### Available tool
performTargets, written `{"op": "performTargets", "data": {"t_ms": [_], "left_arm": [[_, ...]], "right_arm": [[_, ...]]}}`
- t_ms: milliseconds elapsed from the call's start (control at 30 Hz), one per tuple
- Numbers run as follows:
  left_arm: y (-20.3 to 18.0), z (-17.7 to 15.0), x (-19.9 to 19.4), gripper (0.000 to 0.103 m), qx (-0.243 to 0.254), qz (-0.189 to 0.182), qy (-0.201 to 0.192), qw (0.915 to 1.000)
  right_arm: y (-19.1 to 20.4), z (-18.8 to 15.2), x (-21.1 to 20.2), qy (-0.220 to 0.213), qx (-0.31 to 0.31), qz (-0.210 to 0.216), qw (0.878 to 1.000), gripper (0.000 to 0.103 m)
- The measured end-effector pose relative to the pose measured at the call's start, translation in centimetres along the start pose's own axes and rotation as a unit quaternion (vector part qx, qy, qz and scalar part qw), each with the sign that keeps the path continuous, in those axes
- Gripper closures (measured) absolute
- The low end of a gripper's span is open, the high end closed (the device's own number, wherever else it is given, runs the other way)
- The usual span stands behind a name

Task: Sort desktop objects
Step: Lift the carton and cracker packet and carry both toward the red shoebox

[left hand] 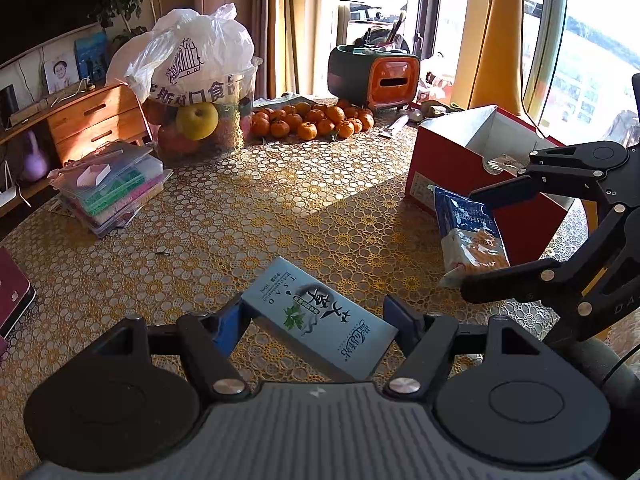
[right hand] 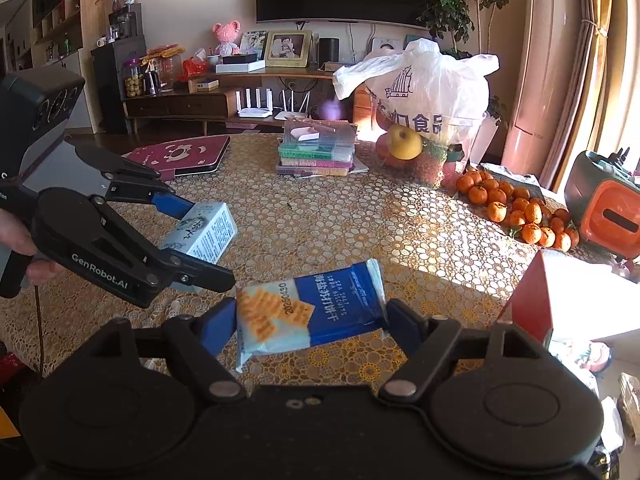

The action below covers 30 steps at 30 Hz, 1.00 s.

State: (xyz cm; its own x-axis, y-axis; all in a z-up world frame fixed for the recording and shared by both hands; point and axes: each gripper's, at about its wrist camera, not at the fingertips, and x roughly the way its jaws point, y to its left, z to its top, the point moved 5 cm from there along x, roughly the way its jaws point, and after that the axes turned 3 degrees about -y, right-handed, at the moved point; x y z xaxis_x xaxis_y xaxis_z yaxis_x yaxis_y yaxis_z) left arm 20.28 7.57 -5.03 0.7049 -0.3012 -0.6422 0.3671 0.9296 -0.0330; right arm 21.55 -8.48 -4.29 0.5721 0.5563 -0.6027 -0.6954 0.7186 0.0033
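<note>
My left gripper (left hand: 318, 316) is shut on a pale blue carton (left hand: 316, 316) with Chinese lettering, held above the patterned tablecloth. The right wrist view shows that same left gripper (right hand: 200, 240) at the left, gripping the carton (right hand: 204, 230). My right gripper (right hand: 312, 318) is shut on a blue and white cracker packet (right hand: 316, 312), lifted off the table. In the left wrist view the right gripper (left hand: 484, 244) pinches the packet (left hand: 470, 232) in front of an open red box (left hand: 460, 152) at the right.
On the table stand a fruit tub with a plastic bag (left hand: 200, 92), a pile of mandarins (left hand: 312, 120), a stack of clear cases (left hand: 112, 184), an orange and green organiser (left hand: 374, 74) and a maroon tablet case (right hand: 180, 156). A TV cabinet (right hand: 208, 96) lies beyond.
</note>
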Motion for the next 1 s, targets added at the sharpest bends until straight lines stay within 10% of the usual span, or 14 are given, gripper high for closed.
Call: {"op": "performTargets", "data": {"t_ms": [1000], "left_arm": [[-16.4,5.6,-1.9,0.03,0.059,-0.066,-0.023,0.9958]], "right_arm": [[-8.0,-4.2,-12.6,-0.047,0.072,-0.106,0.991,0.023]]}}
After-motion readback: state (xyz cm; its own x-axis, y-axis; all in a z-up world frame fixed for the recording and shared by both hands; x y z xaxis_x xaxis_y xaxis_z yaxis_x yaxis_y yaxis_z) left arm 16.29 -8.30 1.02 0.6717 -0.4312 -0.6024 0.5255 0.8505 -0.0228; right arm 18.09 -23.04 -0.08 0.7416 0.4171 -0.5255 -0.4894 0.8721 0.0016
